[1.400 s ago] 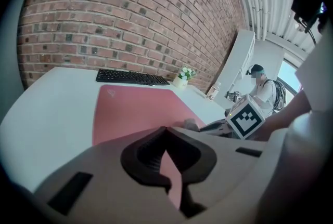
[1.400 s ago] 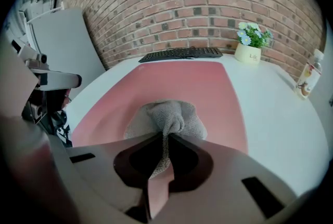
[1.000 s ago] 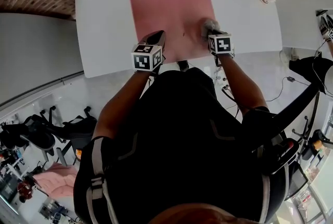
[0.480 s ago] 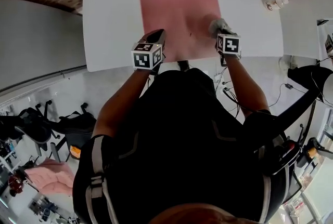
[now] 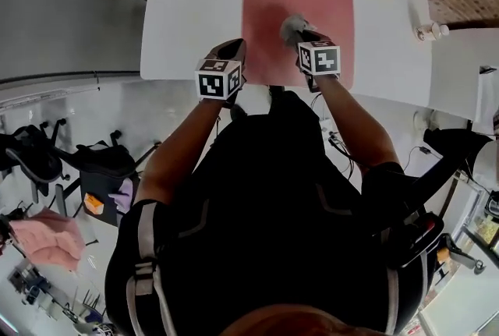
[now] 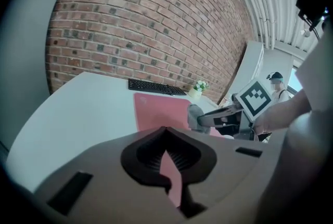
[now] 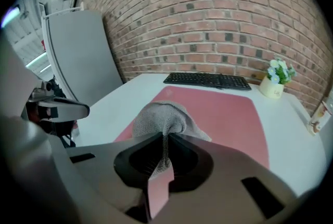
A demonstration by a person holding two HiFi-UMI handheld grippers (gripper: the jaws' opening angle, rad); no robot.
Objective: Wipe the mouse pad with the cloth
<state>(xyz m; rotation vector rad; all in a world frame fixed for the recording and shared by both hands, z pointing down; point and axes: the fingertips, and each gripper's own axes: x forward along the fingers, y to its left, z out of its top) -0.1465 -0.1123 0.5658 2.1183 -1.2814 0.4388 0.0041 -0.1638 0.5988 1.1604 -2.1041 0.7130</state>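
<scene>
Jaws at the right gripper (image 7: pixel 165 147) clenched on a bunched grey cloth (image 7: pixel 164 116), with a fold pinched up between them. Cloth pressed down onto the pink pad (image 7: pixel 223 108), close to its middle and a little toward the person's left. Jaws at the left gripper (image 6: pixel 167 147) drawn together on nothing, only a sliver of pink showing through the slit. Held at the pad's near left corner, by the front edge of the white desk (image 5: pixel 187 7); touching the surface or not, impossible to tell. Beyond the pad, a black keyboard (image 7: pixel 208 80) along its far edge. To the right of that, a small potted plant (image 7: pixel 277 78). Behind the desk, a brick wall (image 7: pixel 218 15).
</scene>
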